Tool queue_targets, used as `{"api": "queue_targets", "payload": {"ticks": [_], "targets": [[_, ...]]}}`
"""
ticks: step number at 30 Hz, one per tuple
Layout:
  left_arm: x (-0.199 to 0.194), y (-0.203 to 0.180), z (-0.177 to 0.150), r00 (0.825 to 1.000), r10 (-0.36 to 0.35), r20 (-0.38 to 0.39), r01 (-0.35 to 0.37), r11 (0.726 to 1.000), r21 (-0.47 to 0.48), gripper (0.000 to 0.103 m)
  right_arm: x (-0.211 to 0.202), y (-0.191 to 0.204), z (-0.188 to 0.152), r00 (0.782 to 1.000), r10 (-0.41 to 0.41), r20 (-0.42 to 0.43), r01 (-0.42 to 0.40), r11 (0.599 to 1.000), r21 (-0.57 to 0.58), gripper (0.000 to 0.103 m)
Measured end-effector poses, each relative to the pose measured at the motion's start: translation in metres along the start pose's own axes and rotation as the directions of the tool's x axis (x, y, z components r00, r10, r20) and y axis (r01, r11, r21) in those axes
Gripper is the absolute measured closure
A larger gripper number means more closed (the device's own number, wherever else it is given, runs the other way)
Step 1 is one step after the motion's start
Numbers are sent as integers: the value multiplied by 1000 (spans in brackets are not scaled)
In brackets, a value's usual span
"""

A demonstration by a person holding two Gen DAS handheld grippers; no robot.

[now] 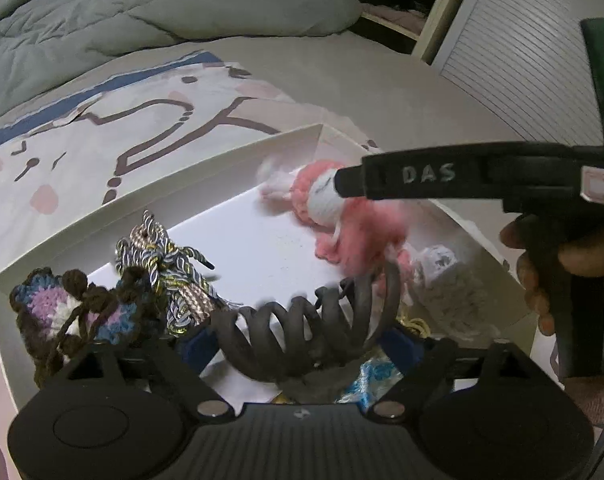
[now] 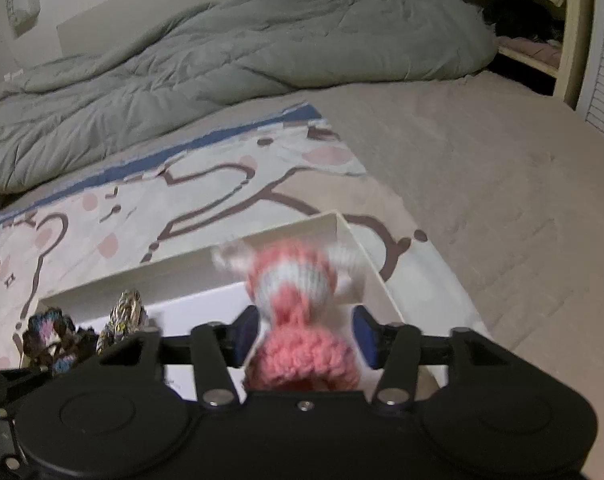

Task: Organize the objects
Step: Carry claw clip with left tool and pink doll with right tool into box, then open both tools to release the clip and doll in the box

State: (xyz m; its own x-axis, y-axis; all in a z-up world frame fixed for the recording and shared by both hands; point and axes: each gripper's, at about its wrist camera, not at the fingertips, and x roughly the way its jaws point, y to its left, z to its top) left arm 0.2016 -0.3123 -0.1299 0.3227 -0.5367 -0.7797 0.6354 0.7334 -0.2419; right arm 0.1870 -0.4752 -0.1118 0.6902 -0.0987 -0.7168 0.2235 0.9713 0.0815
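Right wrist view: the right gripper (image 2: 306, 338) has its blue fingers (image 2: 365, 334) spread either side of a pink-and-white knitted doll (image 2: 297, 312); gaps show on both sides, so they stand open around it, not pressing. The doll is inside the white box (image 2: 354, 236), at its far right corner.

Left wrist view: the left gripper (image 1: 297, 344) brackets a dark claw hair clip (image 1: 314, 324). Its fingers look parted, and contact with the clip is unclear from the blur. The clip sits low in the box, near edge.

Progress, judged: a crochet butterfly (image 1: 61, 312) and a braided cord bundle (image 1: 169, 268) already lie in the box at left, and a grey knitted piece (image 1: 446, 284) at right. Doll and clip look just delivered; release and withdrawal remain.

Surroundings: the box rests on a patterned sheet (image 1: 101, 128) on the bed, grey duvet (image 2: 221, 60) behind. The right gripper's arm crosses above the doll, crowding the left gripper's exit.
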Motion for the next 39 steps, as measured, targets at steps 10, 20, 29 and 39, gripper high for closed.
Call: {"api": "queue_targets", "payload": {"ticks": [10, 20, 29, 39], "targets": [[-8, -4, -1, 1000, -14, 2, 14, 1000, -9, 15, -7, 3, 3, 1000, 8, -6, -7, 1000, 11, 37], [-23, -4, 10, 992, 4, 127, -1, 1000, -22, 22, -22, -2, 6, 999, 37, 29, -38, 998, 52, 37], [-26, 2, 13, 996, 6, 91, 0, 997, -71, 4, -28, -4, 6, 998, 55, 39, -58, 996, 63, 37], [-41, -3, 9, 995, 32, 91, -27, 998, -54, 4, -40, -5, 5, 997, 72, 36, -74, 995, 61, 37]]}}
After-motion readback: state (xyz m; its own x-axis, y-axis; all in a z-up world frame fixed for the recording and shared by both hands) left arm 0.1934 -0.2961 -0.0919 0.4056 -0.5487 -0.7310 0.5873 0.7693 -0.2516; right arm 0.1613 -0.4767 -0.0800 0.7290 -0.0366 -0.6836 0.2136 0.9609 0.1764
